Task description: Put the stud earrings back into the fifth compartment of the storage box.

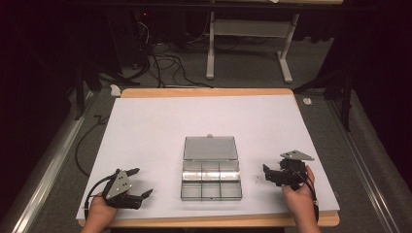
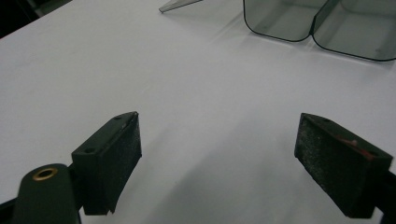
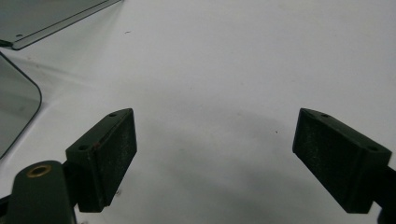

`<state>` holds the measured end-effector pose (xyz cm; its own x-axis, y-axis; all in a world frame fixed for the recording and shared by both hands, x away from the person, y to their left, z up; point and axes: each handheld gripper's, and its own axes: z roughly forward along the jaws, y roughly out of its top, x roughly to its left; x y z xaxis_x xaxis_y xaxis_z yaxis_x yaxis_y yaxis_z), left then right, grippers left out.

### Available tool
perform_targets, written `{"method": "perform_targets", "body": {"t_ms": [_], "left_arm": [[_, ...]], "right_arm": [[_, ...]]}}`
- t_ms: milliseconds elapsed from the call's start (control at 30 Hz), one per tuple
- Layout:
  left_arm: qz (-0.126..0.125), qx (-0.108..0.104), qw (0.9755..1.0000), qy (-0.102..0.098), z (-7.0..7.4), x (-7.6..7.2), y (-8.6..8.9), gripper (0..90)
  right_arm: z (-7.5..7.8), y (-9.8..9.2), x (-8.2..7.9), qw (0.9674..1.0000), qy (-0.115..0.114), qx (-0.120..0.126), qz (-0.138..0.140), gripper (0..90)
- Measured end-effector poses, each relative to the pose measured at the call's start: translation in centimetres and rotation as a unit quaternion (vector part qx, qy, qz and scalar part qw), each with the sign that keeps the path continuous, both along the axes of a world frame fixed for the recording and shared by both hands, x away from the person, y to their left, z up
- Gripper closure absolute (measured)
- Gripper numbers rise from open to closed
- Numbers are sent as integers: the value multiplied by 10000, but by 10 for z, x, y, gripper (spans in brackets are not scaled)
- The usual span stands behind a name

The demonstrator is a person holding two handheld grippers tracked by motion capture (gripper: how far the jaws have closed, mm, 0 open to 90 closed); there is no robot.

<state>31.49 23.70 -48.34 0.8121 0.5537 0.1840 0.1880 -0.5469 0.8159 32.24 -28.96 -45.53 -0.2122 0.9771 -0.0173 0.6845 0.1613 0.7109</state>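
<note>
A clear plastic compartment box point(image 1: 211, 180) lies open at the middle of the white table sheet point(image 1: 160, 121), its lid point(image 1: 210, 148) folded flat behind it. Its compartments look empty. My left gripper point(image 1: 142, 182) rests on the sheet at the front left, open, jaws pointing right toward the box. In the left gripper view the open left gripper point(image 2: 217, 154) holds nothing, and two box compartments point(image 2: 322, 23) lie ahead. My right gripper point(image 1: 266, 173) sits at the front right of the box. In the right gripper view the right gripper point(image 3: 215, 154) is open and empty, the lid edge point(image 3: 51, 18) at upper left.
The wooden table edge point(image 1: 209, 92) frames the sheet at the back and front. Beyond it the floor carries black cables point(image 1: 165, 63) and a white table frame point(image 1: 248, 43). Bare sheet surrounds the box on all sides.
</note>
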Motion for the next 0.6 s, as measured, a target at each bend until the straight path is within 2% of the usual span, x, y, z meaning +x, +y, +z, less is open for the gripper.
{"method": "perform_targets", "body": {"t_ms": [233,467,600], "left_arm": [[-6,7,10000,7,0,0,0,153],[-4,0,10000,32,0,1,0,152],[0,-12,10000,44,0,1,0,153]], "right_arm": [[6,3,-5,9995,272,33,163,140],[7,6,-7,9979,559,-125,293,139],[8,9,-9,9966,726,-112,381,139]]}}
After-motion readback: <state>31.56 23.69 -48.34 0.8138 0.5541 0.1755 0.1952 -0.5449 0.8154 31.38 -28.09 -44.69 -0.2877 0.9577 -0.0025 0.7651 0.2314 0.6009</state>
